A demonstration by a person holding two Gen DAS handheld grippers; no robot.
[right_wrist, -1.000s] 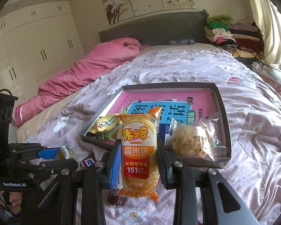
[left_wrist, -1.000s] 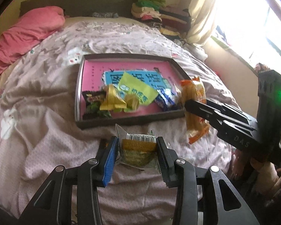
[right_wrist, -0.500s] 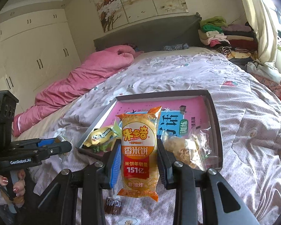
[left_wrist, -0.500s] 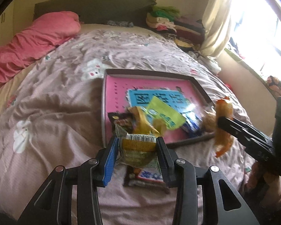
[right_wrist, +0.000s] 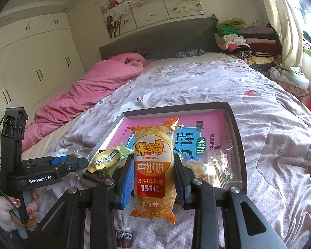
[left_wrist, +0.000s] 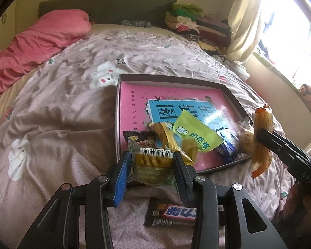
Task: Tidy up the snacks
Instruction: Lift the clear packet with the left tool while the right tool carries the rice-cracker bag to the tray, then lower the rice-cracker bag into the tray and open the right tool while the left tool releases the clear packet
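Bedroom, floral-quilted bed point(left_wrist: 68, 108) (pink duvet point(right_wrist: 89, 87) alongside): left hand-held gripper point(left_wrist: 152, 167) clamps green snack packet point(left_wrist: 153, 166), right hand-held gripper point(right_wrist: 153, 178) clamps orange rice-cracker pack point(right_wrist: 154, 166), over snack tray point(left_wrist: 117, 112)

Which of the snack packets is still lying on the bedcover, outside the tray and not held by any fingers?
The dark chocolate bar lying flat on the bedcover, just below the left gripper; the other packets are in the tray or gripped.
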